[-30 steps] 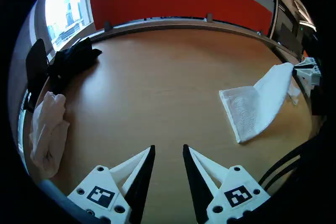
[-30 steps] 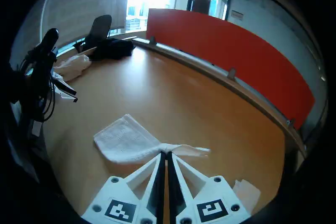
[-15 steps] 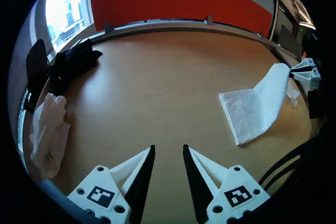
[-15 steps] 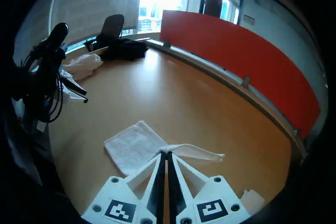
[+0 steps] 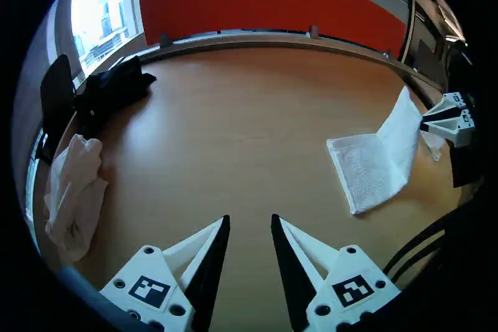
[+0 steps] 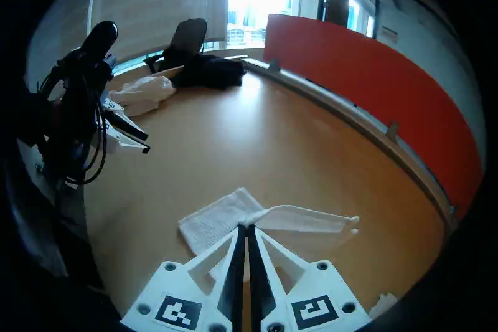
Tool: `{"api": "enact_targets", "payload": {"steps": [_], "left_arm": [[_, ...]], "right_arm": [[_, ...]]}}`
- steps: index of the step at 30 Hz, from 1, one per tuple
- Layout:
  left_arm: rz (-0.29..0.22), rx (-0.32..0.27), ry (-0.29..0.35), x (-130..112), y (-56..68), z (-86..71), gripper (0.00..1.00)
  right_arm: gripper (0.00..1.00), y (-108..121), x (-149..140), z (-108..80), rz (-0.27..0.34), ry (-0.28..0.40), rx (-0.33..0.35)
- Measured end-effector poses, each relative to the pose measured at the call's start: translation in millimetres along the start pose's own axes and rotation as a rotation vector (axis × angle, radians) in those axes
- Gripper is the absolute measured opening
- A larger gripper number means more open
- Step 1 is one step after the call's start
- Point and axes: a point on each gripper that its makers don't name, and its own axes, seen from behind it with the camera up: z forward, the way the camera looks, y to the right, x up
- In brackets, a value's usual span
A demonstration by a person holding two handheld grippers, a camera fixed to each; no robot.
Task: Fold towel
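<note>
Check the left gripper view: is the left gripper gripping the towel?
No: the left gripper is open over bare table, while the towel lies apart, pinched by the right gripper.

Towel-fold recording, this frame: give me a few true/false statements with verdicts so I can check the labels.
1. The right gripper is shut on the towel. True.
2. The left gripper holds a towel corner. False: its jaws stand open and empty above the table.
3. The towel lies fully flat. False: one side is lifted by the right gripper, the rest lies on the table.
4. A black bundle lies on the table. True.
5. The partition behind the table is red. True.
</note>
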Motion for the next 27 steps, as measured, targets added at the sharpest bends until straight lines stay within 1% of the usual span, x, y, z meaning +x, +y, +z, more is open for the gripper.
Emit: {"api": "enact_targets", "payload": {"steps": [8,17,21,27], "left_arm": [[-0.014,0.016,0.000,-4,-10.2,-5.1,0.48],[-0.031,0.037,-0.004,-11,-23.9,-9.2,0.48],[-0.034,0.041,-0.006,-13,-27.1,-9.8,0.48],[-0.035,0.044,-0.006,-14,-29.2,-10.3,0.48]], "right_arm": [[0.03,-20,-3,20.3,-0.012,-0.022,0.056],[0.03,-46,-16,40.8,-0.020,-0.067,0.125],[0.03,-52,-23,47.2,-0.017,-0.087,0.143],[0.04,-55,-28,53.0,-0.007,-0.106,0.153]]}}
